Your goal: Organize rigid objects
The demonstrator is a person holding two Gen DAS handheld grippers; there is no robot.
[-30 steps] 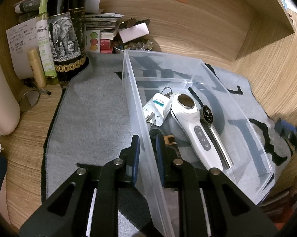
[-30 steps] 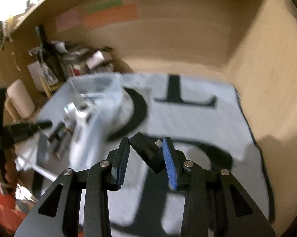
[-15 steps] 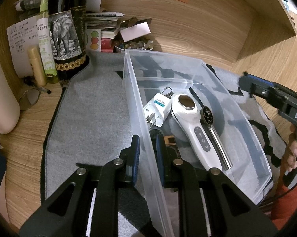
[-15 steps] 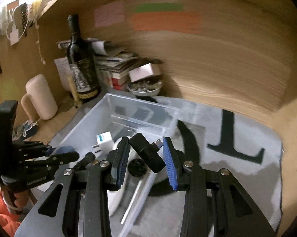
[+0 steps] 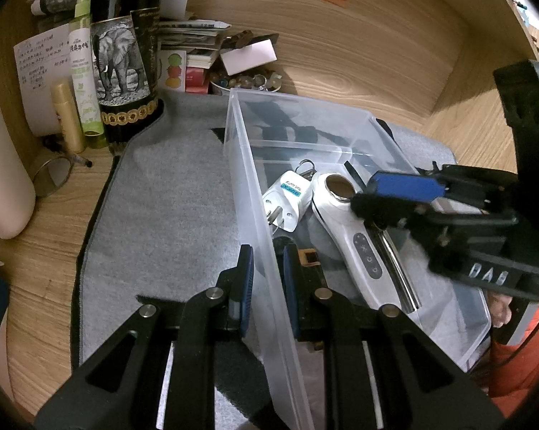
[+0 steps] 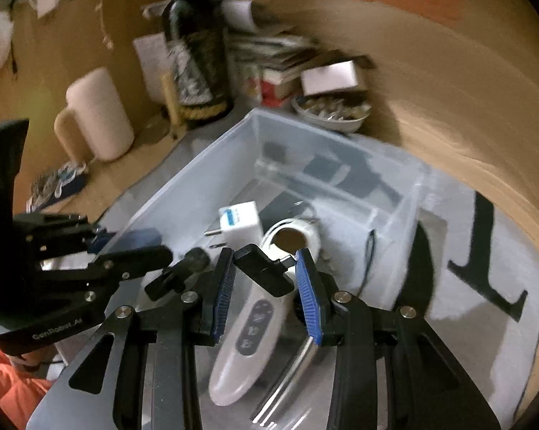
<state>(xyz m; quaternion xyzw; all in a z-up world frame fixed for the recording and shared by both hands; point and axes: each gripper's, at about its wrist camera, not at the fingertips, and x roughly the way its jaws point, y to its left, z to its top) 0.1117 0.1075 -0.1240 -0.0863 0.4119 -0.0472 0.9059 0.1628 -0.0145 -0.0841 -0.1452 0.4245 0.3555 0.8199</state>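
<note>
A clear plastic bin (image 5: pixel 247 186) stands on a grey mat (image 5: pixel 169 193). My left gripper (image 5: pixel 267 268) is shut on the bin's left wall, one finger outside and one inside. In the bin lie a white plug adapter (image 5: pixel 287 200), a white handheld device (image 5: pixel 355 240) and a metal spoon (image 5: pixel 395 261). My right gripper (image 6: pixel 264 288) is shut on a black USB adapter (image 6: pixel 264 274) and holds it above the bin (image 6: pixel 183 197), over the white device (image 6: pixel 247 337). It also shows in the left wrist view (image 5: pixel 391 197) over the device.
A dark wine bottle (image 5: pixel 126 53), a green spray bottle (image 5: pixel 84 71), a stack of papers and a bowl of small items (image 5: pixel 247 80) crowd the back left. A cream mug (image 6: pixel 97 118) stands at the left. Wooden walls enclose the back and right.
My right gripper has moved left with the black adapter, from over the mat to above the bin. The left gripper has kept its hold on the bin wall.
</note>
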